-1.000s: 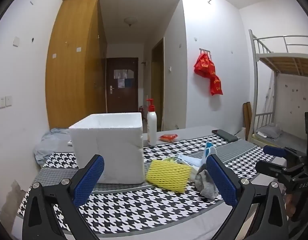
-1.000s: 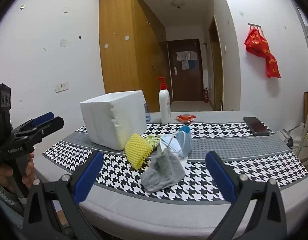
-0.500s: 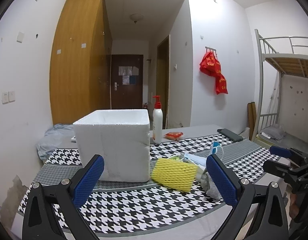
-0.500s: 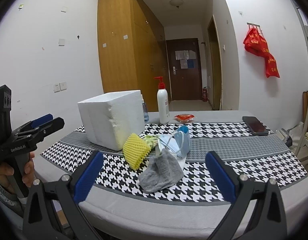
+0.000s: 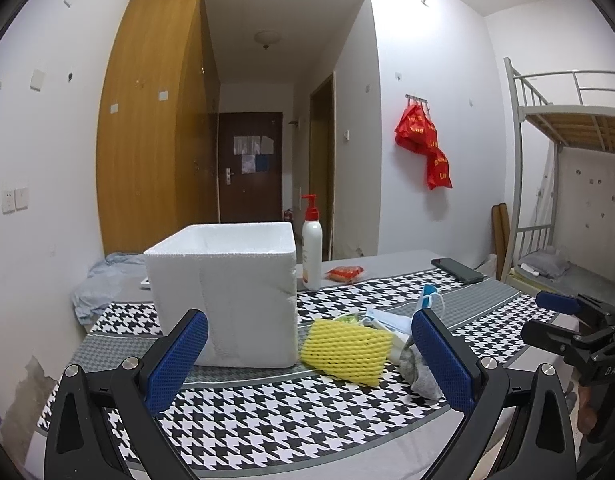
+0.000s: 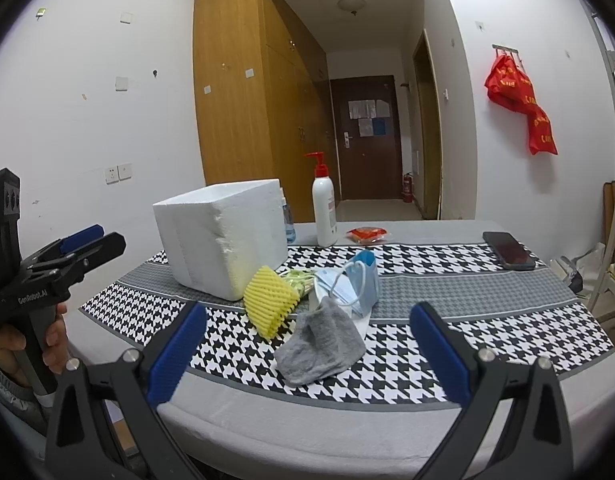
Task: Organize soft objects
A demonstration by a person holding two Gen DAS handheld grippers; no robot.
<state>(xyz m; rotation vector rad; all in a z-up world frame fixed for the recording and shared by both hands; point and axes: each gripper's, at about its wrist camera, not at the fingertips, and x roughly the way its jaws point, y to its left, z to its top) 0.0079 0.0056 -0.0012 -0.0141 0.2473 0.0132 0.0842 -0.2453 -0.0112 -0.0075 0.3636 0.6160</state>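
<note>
Blue-padded fingers (image 5: 179,356) of our left gripper (image 5: 307,360) stand wide apart on nothing, as do those of our right gripper (image 6: 305,354), both short of the table's near edge. At frame centre in the right wrist view lies the soft pile: a gray sock (image 6: 321,346) nearest us, a yellow foam net (image 6: 270,300) touching it on the left, and a blue face mask (image 6: 357,284) behind. Further left stands a white foam box (image 6: 223,236), with a pump bottle (image 6: 324,208) behind it on the houndstooth cloth (image 6: 487,340) and a phone (image 6: 507,250) at right.
</note>
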